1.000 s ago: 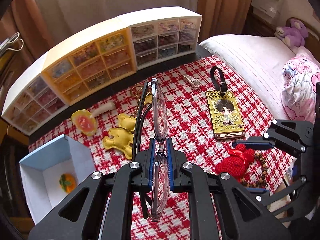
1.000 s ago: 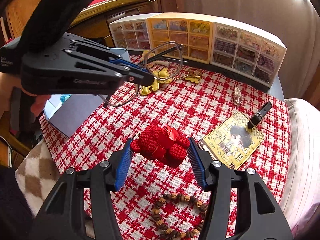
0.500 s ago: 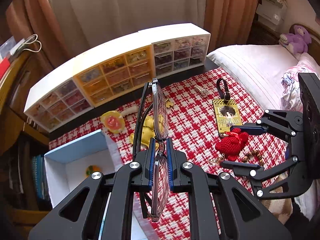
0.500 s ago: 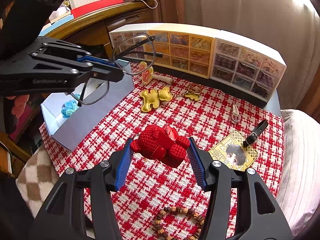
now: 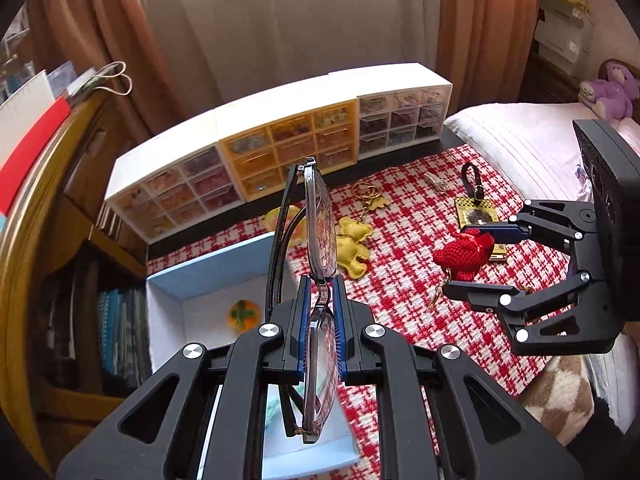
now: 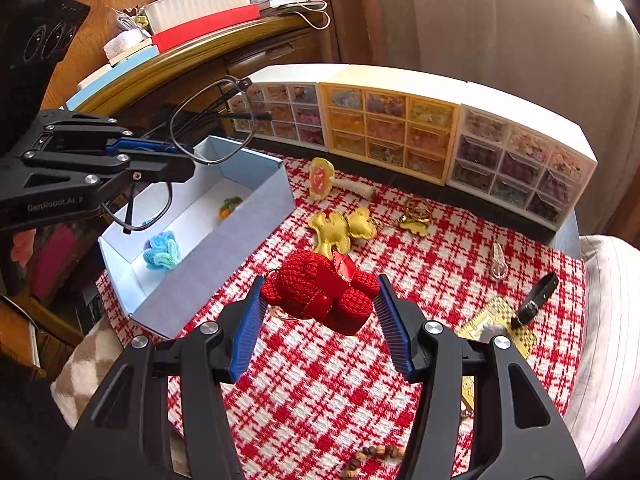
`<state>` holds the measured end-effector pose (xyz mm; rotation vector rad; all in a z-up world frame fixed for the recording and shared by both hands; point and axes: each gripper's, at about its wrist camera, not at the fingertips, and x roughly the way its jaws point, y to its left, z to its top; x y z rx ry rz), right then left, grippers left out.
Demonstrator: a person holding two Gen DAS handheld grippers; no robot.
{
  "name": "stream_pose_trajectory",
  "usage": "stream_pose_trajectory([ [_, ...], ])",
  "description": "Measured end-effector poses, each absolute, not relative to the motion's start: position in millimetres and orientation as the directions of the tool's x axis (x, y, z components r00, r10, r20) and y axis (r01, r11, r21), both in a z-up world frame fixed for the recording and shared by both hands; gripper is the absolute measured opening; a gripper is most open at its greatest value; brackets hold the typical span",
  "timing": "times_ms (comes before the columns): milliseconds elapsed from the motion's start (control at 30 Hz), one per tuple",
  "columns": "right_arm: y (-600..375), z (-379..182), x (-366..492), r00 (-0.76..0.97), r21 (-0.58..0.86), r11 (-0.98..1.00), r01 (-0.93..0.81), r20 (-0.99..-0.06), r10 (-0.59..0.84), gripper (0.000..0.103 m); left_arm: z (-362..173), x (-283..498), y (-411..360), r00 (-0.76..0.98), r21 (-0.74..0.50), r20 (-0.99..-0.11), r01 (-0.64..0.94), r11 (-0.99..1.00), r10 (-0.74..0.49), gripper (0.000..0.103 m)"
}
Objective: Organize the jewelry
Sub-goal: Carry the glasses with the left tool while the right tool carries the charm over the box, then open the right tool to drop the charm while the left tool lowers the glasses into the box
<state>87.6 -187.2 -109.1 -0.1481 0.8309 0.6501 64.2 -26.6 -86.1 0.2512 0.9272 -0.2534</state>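
Left gripper (image 5: pixel 320 304) pinching the glasses (image 5: pixel 318 224), right gripper (image 6: pixel 320 316) clamping the red crochet bear (image 6: pixel 320 292) — both over toward the blue box (image 6: pixel 256 208); lower and release next.

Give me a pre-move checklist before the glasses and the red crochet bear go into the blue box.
1. Left gripper shut on the glasses at the bridge: ok.
2. Right gripper shut on the red crochet bear, which hangs clear of the checked cloth: ok.
3. Blue box open on top, with bare floor between the orange piece and the blue crochet flower: ok.
4. Glasses above the box opening: cannot tell; in the right wrist view they hang near its far left wall.
5. The two grippers apart, nothing between them: ok.
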Motion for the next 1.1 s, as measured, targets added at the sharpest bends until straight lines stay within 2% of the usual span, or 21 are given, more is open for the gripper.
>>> stream_pose_trajectory([
  [467,-129,-76,99,0.502,0.092,0.757,-0.647,-0.695,0.514,0.053,-77,37,30,0.581,0.112,-0.813,0.200,0.973,-0.026,0.012],
  [1100,-67,-63,114,0.456,0.132,0.705,-0.697,-0.677,0.578,0.053,-113,13,63,0.529,0.089,-0.849,0.122,0.989,0.012,0.012],
])
